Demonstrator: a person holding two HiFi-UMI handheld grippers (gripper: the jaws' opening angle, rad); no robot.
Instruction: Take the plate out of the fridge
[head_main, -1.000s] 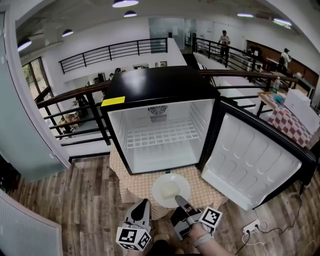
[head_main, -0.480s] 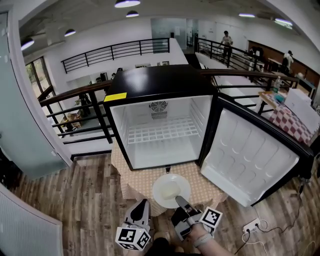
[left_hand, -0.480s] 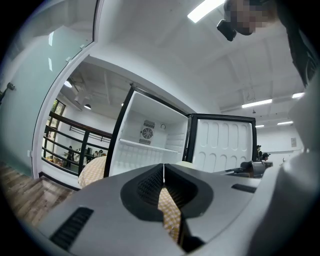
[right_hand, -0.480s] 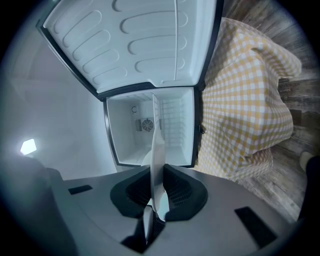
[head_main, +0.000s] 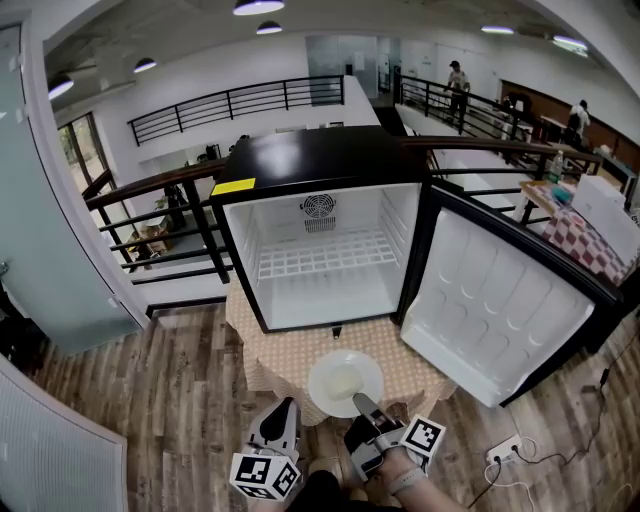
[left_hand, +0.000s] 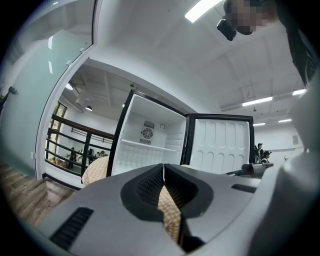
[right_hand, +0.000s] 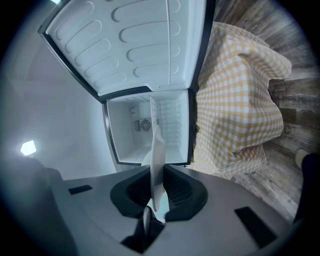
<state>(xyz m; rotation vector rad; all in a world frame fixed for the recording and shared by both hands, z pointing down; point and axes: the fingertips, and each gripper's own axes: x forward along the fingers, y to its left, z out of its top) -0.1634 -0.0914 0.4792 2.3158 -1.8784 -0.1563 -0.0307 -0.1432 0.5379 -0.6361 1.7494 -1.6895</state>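
Between the right tongs (head_main: 357, 402): the near rim of the plate (head_main: 345, 383), jaws clamped on it, the rest of the plate sticking out ahead toward the fridge (head_main: 320, 165). Over the last second almost nothing moved. Plate and both tongs are in the same spot; only the head view drifted, so the fridge sits a touch further ahead. The plate is clear of the cabinet, over the front edge of the checked-cloth table (head_main: 285, 355) just ahead of the tongs. Can't tell if it rests on the cloth or hangs just above it. Nothing shows on the wire shelf (head_main: 325, 255). Left tongs (head_main: 285, 412) are just left of the right ones, jaws pressed together, nothing between them. The door (head_main: 500, 310) stands open ahead and to the right. My read: extraction is effectively done, and only set-down or release is left, if wanted.
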